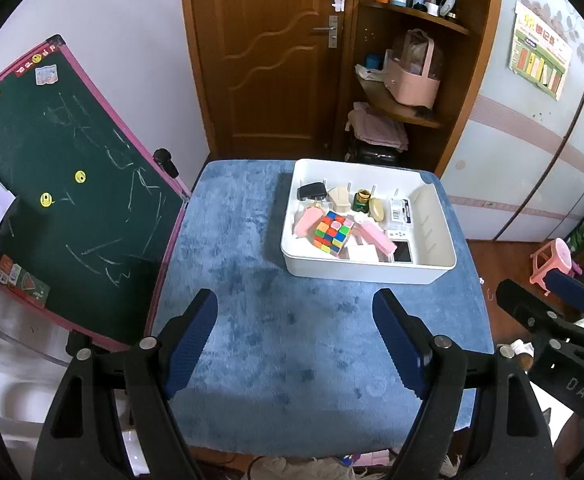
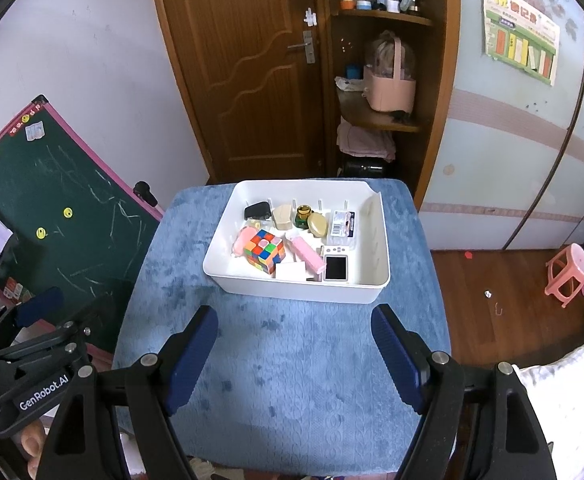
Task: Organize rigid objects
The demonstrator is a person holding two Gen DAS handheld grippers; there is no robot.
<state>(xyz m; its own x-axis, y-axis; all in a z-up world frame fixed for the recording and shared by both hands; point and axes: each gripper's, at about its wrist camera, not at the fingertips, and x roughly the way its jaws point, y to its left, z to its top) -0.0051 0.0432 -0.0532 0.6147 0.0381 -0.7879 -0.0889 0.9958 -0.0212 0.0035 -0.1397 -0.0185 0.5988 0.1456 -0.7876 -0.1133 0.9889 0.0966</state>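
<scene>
A white bin (image 1: pixel 440 216) (image 2: pixel 382 236) stands at the far right of a blue cloth-covered table (image 1: pixel 292 340) (image 2: pixel 292 360). In it lie a colourful puzzle cube (image 1: pixel 334 234) (image 2: pixel 265 251), a pink brush (image 1: pixel 376 240) (image 2: pixel 306 254), a small white phone-like device (image 1: pixel 402 251) (image 2: pixel 336 268), a black object (image 1: pixel 312 191) (image 2: pixel 257 211), a gold-capped jar (image 1: pixel 362 200) (image 2: pixel 302 216) and other small items. My left gripper (image 1: pixel 296 344) is open and empty above the near table. My right gripper (image 2: pixel 294 348) is open and empty, also short of the bin.
A green chalkboard with a pink frame (image 1: pixel 63 184) (image 2: pixel 51 208) leans at the table's left edge. A wooden door (image 1: pixel 267 52) and shelves (image 1: pixel 408 60) stand behind. A pink stool (image 2: pixel 568 276) is on the floor at right.
</scene>
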